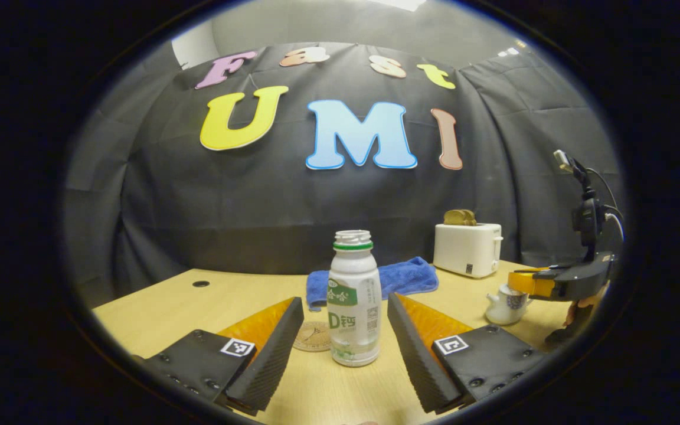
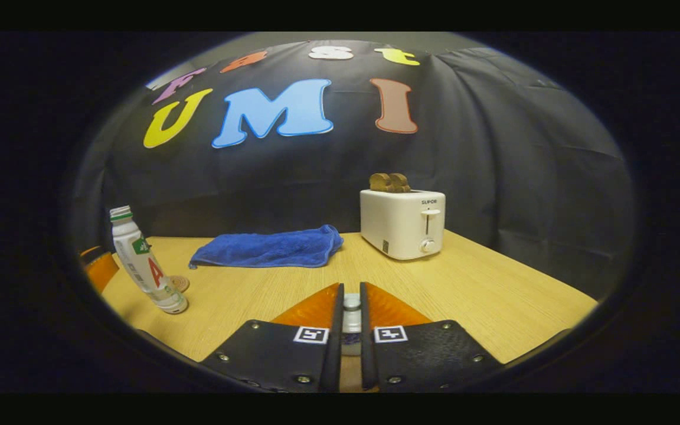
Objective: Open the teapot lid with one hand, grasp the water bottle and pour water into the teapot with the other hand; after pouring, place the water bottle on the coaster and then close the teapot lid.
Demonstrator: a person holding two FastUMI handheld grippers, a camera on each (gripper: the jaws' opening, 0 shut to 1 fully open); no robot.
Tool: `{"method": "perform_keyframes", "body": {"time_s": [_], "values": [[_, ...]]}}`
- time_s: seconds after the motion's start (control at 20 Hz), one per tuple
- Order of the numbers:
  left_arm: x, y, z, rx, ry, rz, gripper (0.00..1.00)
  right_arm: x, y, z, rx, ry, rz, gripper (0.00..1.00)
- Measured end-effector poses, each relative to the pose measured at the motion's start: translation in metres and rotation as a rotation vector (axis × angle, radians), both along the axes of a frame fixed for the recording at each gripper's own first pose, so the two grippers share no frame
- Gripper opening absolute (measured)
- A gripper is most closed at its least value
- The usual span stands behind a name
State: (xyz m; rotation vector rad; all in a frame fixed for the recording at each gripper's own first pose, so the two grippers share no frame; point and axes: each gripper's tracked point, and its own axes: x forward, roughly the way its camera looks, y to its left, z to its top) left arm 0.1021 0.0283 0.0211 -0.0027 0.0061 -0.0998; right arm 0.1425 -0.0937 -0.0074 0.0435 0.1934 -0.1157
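Left hand-held gripper [image 1: 346, 348] open, its fingers flanking the uncapped water bottle [image 1: 353, 301] upright on the desk [image 1: 157, 301] beside the coaster [image 1: 311, 336]; right hand-held gripper [image 2: 351, 319] pinches the teapot lid [image 2: 351, 304], teapot [image 1: 506, 302] below — close squarely mid-body, lift without tilting.

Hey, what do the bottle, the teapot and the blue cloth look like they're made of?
Water bottle: probably plastic, matte white with a printed wrap label. Teapot: looks like glazed ceramic, glossy white with a blue pattern. Blue cloth: soft fuzzy fabric, likely microfibre or terry, lying in limp folds.
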Motion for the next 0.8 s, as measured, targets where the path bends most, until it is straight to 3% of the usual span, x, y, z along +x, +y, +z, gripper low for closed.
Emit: {"method": "perform_keyframes", "body": {"time_s": [0.2, 0.25, 0.8], "values": [[-0.002, 0.000, 0.002, 0.004, -0.004, -0.001, 1.00, 0.006, -0.003, 0.000, -0.077, 0.007, -0.003, 0.14], [-0.001, 0.000, 0.002, 0.006, -0.007, 0.001, 1.00, 0.003, -0.002, 0.003, -0.092, 0.009, -0.003, 0.03], [0.019, -0.007, -0.011, -0.027, 0.025, -0.028, 1.00, -0.010, 0.008, 0.038, -0.113, -0.144, 0.029, 0.03]]}}
